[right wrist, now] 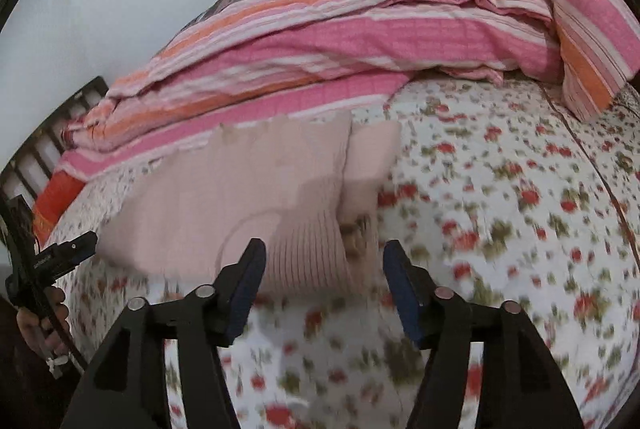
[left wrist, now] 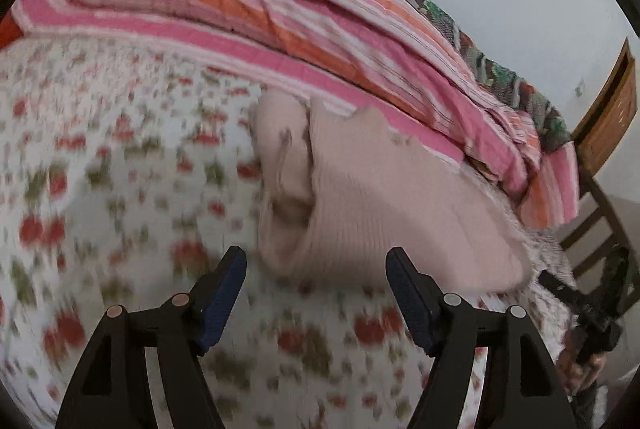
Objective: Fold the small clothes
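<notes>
Left wrist: ribbed pink garment [left wrist: 384, 197], folded.

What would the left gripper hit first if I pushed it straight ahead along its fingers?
Most likely the near edge of the pink knit garment, which lies just beyond the open left gripper on the floral bedsheet. Blur makes depth unclear; it might touch the sheet first.
</notes>
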Action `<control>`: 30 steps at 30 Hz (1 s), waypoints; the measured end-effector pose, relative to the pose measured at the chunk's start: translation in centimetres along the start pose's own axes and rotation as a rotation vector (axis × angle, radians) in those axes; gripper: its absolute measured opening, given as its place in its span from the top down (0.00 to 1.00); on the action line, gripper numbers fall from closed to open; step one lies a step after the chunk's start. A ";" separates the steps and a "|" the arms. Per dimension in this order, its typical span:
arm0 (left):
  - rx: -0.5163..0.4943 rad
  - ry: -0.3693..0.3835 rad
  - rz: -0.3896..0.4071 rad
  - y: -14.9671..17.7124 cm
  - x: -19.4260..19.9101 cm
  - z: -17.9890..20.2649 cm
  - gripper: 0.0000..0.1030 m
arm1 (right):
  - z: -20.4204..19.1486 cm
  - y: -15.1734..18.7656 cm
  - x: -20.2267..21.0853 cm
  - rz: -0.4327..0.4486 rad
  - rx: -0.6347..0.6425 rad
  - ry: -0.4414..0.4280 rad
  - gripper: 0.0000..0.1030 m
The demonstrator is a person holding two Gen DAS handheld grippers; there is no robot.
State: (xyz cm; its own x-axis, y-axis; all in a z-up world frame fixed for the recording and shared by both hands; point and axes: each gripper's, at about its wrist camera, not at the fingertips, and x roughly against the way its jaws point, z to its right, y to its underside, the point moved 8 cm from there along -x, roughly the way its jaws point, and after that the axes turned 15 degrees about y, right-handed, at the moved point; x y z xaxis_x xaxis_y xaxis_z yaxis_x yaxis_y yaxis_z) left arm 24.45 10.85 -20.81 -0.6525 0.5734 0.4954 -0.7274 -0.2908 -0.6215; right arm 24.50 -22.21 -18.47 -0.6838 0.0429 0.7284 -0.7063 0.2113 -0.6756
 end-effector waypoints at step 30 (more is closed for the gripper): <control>0.234 0.122 0.121 -1.0 -3.7 -1.7 0.89 | 0.1 -0.6 -5.5 -0.092 -0.400 -0.134 0.88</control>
State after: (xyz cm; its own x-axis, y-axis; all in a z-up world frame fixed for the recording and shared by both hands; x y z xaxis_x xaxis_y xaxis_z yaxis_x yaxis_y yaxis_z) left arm 27.95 10.34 -23.04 -0.7175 0.6077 0.3404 -0.6842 -0.5236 -0.5076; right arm 28.64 -22.67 -22.08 -0.6575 -0.1155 0.7445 -0.6571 0.5714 -0.4917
